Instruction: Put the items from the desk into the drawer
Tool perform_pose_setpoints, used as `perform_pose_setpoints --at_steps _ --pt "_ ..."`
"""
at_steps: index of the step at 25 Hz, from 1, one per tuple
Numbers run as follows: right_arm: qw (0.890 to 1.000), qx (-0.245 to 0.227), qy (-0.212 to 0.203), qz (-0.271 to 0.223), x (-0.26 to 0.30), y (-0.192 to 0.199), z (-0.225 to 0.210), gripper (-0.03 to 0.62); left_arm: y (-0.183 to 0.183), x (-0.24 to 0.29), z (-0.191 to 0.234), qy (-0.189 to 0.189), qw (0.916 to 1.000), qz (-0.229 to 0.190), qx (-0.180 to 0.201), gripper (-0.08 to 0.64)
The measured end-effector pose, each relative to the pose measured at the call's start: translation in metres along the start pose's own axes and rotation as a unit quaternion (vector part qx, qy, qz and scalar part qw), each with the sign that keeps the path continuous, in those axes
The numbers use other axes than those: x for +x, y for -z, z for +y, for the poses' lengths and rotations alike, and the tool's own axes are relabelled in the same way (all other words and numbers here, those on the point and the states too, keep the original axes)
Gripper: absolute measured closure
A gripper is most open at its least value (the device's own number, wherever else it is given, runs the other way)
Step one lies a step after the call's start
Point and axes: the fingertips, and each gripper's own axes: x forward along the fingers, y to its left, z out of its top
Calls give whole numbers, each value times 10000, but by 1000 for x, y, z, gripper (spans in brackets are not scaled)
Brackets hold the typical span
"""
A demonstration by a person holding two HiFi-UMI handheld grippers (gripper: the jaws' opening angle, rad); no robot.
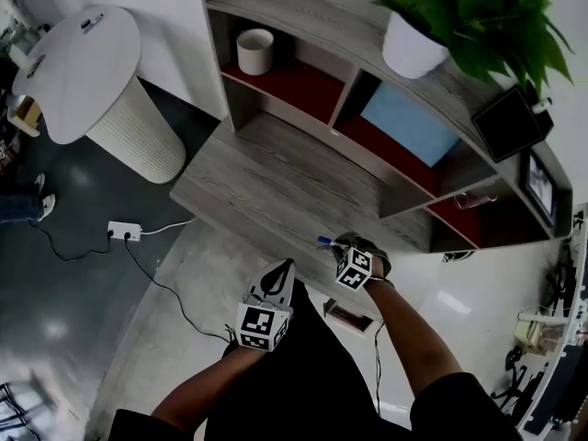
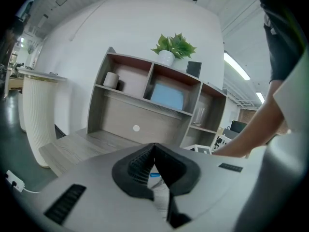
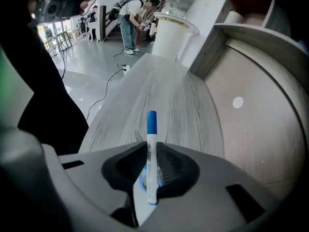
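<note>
At lower centre-left of the head view, the left gripper (image 1: 285, 266) is held off the front edge of the grey wood-grain bench (image 1: 266, 182). Its fingers (image 2: 140, 163) are closed tip to tip, with nothing between them. Just to the right, the right gripper (image 1: 347, 244) is pointed steeply down over the same edge. Its fingers are clamped on a white, blue-capped marker pen (image 3: 151, 129), which is held clear of the bench top, cap outward.

The carrying step is judged to be in hand: the marker pen is picked up but not yet stowed. What appears to be the small open drawer (image 1: 347, 316) is seen below the bench edge, just under the right gripper. A short move over it, a lowering and a release are therefore called for next. How far the drawer is pulled out cannot be told.

The white round pedestal table (image 1: 83, 62) at upper left stands well apart, and the bench top is shown bare. The bench's front lip lies between marker pen and drawer and must be cleared. The grey shelf unit (image 1: 303, 26) at upper right is no obstacle.
</note>
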Motion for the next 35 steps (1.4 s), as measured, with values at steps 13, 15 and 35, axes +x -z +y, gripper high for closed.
perform_pose_setpoints --at_steps 13,15,35 --pt "9996 61 271 66 -58 7 81 514 32 -75 -33 349 9994 -49 -3 546" --pt "9995 71 293 105 -63 13 93 515 37 -80 -38 388 9992 -49 -11 546" --pt "9960 862 232 -18 -79 123 186 514 76 -77 -138 409 9968 169 665 546"
